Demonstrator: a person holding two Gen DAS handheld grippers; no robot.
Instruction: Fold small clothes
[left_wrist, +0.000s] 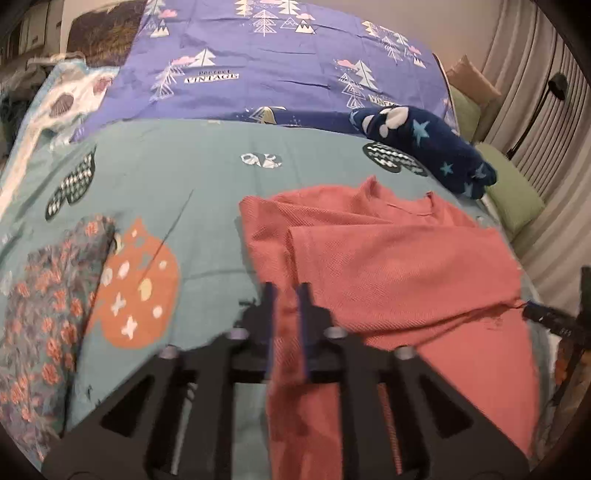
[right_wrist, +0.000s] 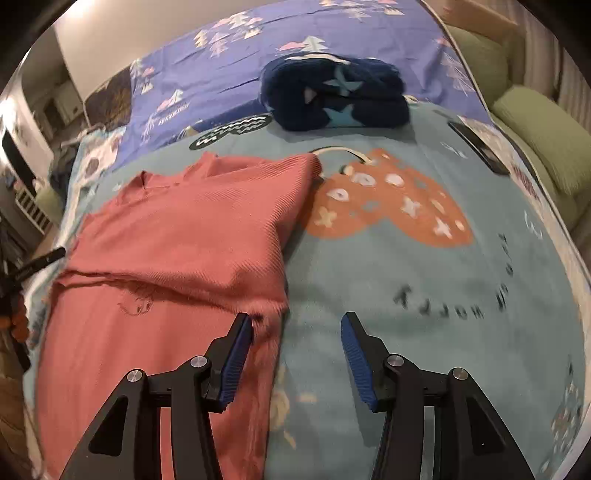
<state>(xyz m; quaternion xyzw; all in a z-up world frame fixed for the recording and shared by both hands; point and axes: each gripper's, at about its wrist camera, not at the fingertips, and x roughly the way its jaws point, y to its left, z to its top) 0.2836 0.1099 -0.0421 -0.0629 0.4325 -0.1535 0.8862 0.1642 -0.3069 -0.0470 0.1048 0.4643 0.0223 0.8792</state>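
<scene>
A salmon-pink knit garment (left_wrist: 388, 266) lies spread on the teal bedsheet (left_wrist: 192, 192), with one side folded over its middle and the neckline at the far end. My left gripper (left_wrist: 286, 295) stands over its near left edge. The jaws are narrow but apart, and the fabric shows flat between them, not pinched. In the right wrist view the same garment (right_wrist: 184, 221) fills the left half. My right gripper (right_wrist: 297, 321) is open wide at the garment's right edge. Its left finger (right_wrist: 236, 350) is over the cloth and the right finger (right_wrist: 354, 354) is over bare sheet.
A folded navy blanket with stars (right_wrist: 332, 96) sits at the far end of the bed, beside a purple tree-print cover (left_wrist: 277, 55). A folded floral garment (left_wrist: 48, 295) lies at the left. Green cushions (right_wrist: 535, 129) line the bed's right side.
</scene>
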